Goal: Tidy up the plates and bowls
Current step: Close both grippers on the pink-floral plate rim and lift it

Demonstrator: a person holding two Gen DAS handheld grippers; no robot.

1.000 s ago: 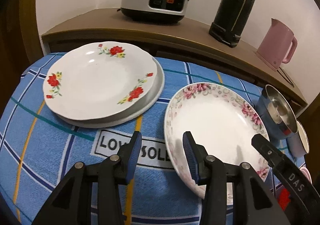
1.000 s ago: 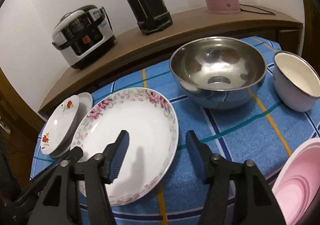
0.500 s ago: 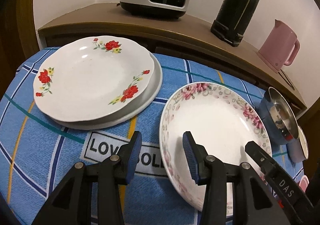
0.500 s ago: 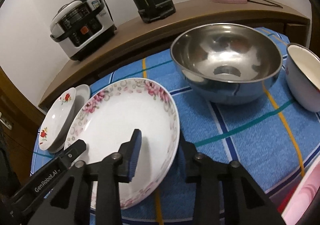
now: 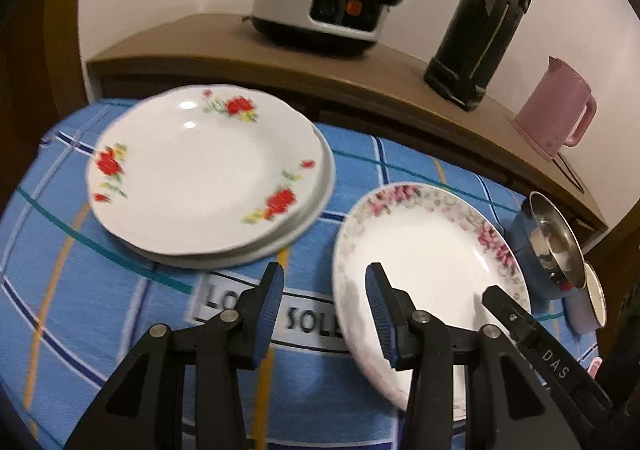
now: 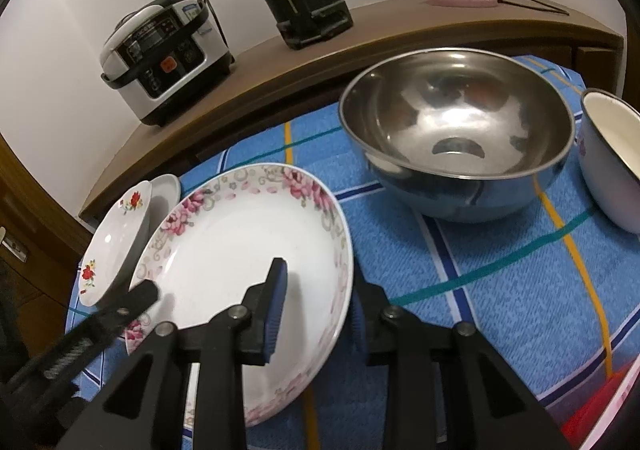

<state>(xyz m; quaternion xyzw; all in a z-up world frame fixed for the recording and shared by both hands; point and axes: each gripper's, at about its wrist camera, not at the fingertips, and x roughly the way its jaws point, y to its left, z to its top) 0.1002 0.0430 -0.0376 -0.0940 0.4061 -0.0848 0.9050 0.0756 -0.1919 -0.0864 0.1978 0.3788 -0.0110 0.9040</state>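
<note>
Right wrist view takes in the whole job: a blue checked tablecloth [image 6: 500, 270] carrying a steel bowl [image 6: 456, 134] at the back, a white enamel bowl [image 6: 612, 158] at the right edge, a pink-flowered plate [image 6: 240, 246] in front and, at far left, a red-flowered plate [image 6: 116, 234] stacked on a plain one.

The step in hand looks like lifting the pink-flowered plate to add it to that stack. The right gripper [image 6: 316, 310] straddles the plate's near right rim, one pad inside the well and the other under the lip, the jaws narrowed onto the rim. The plate appears tipped, its right side raised off the cloth.

To do this well, I would keep the bite deep enough that the glazed rim cannot slide out, since the weight hangs off one edge. Lift slowly and hold the plate near level, then clear the stack's edge before lowering it centred on the red-flowered plate [image 5: 204, 174].

From the left wrist view, the left gripper [image 5: 324, 310] hangs at half width over the cloth, holding nothing; its right finger lies in front of the pink-flowered plate's [image 5: 432, 258] left rim, though I cannot tell whether it touches. It could steady that free rim. A pink bowl [image 6: 608, 406] sits at the lower right corner, well clear.
</note>
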